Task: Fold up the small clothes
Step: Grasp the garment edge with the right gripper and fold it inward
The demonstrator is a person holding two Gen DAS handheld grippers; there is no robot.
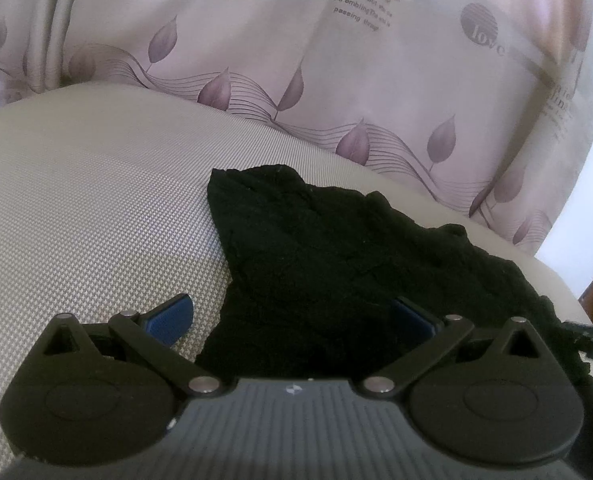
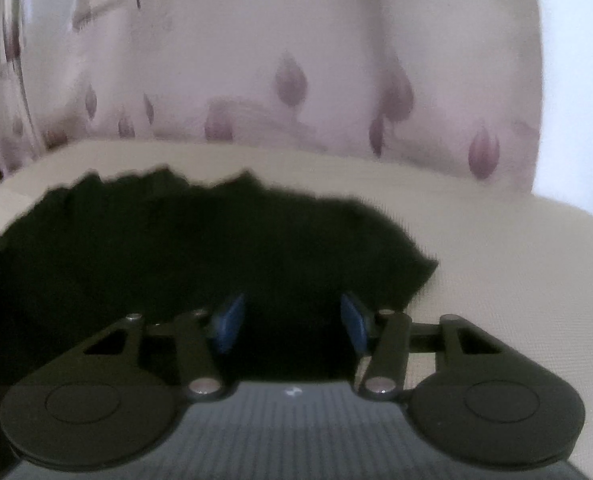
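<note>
Grasping is judged the step in hand: the black garment (image 1: 336, 264), spread at lower centre on the beige cushion (image 1: 76, 220), is straddled by the wide-open left gripper (image 1: 292, 316) and half-closed right gripper (image 2: 292, 316), neither visibly pinching, so closure on its near edge is called for next.

Soft, even daylight with no hard shadows. The left wrist view is fairly sharp; the right is smeared by motion blur. Beyond each gripper the curtain (image 1: 256, 60) bends at the fisheye edges.
</note>
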